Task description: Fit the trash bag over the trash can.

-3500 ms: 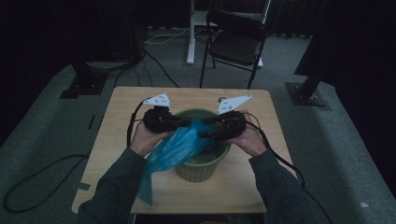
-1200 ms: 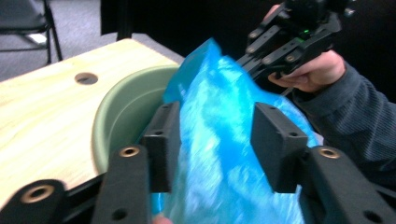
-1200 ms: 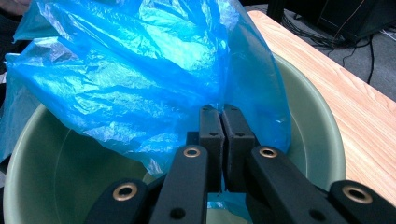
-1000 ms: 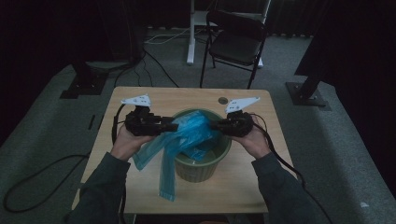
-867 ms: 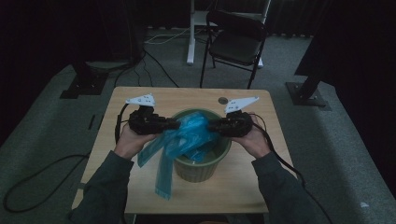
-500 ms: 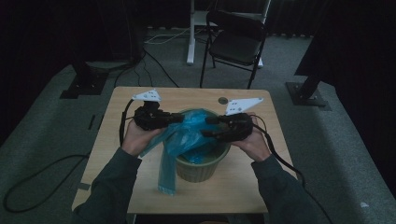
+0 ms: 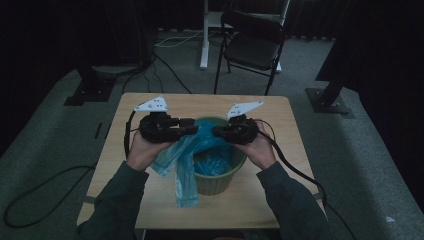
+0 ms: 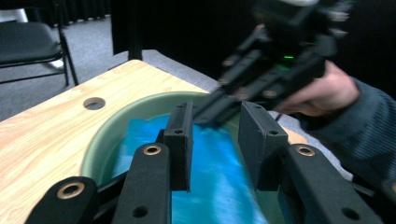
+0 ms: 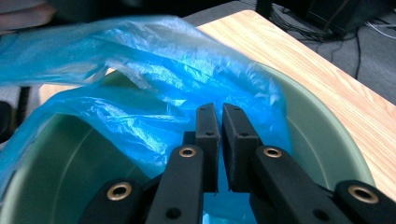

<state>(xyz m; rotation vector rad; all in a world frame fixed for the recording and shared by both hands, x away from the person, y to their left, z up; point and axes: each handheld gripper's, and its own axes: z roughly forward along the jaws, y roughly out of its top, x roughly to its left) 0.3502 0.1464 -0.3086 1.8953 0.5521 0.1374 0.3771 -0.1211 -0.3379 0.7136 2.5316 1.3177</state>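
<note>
- Blue plastic bag (image 7: 187, 160), thin and soft, lies half in the green bin (image 7: 220, 182) at the middle of the wooden table (image 7: 115, 150); one long end hangs over the bin's left rim onto the table.
- On the left, the left gripper (image 7: 192, 127) points toward the bin. In its own view its jaws are spread, with the blue film (image 8: 215, 172) below and between them, and the pads do not press on it. The jaws have just been opening.
- In the centre, the bin looks stiff and steady, so it can serve as a form for the bag.
- On the right, the right gripper (image 7: 216, 132) reaches over the rim. Its jaws (image 9: 219, 140) have just been closing and are almost pressed together; they seem to pinch a fold of the bag.
- I judge the bag very light, slippery and easy to tear. It is best to take it at the edge of its mouth, with a small pinch, and pull slowly.
</note>
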